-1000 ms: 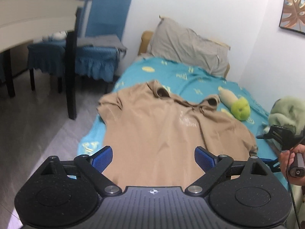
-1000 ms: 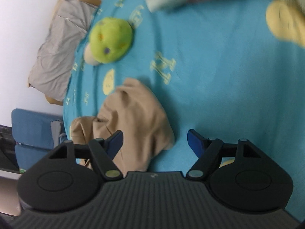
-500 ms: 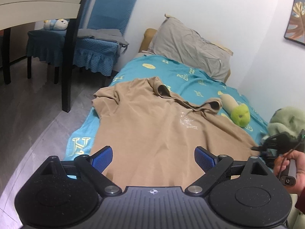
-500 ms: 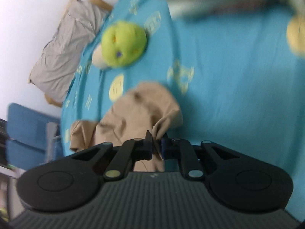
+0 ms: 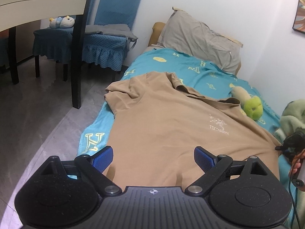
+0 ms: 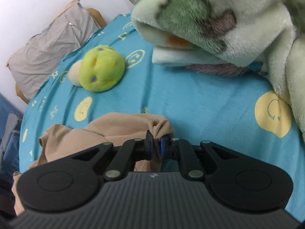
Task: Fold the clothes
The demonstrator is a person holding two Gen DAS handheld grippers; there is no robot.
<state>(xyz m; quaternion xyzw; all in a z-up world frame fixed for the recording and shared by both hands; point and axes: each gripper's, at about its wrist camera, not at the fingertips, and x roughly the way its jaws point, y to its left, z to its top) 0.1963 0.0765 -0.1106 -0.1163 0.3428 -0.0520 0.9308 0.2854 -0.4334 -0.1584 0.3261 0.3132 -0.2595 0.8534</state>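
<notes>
A tan shirt (image 5: 167,126) lies spread face up on the turquoise bed sheet (image 5: 192,68), collar toward the pillow. My left gripper (image 5: 153,159) is open, its blue pads hovering over the shirt's near hem, holding nothing. My right gripper (image 6: 156,144) is shut on a bunched edge of the tan shirt (image 6: 122,126), its right sleeve side, just above the sheet (image 6: 200,103). It also shows at the right edge of the left wrist view (image 5: 291,143), held by a hand.
A green plush toy (image 5: 252,107) and a grey pillow (image 5: 200,40) lie beyond the shirt. A pale green fleece blanket (image 6: 228,19) is heaped on the bed's right side. A blue-covered chair (image 5: 106,38) and a dark table leg (image 5: 78,57) stand left on the floor.
My right gripper closed on the shirt's sleeve edge and has pulled it outward. My left gripper moved closer over the hem and stayed open.
</notes>
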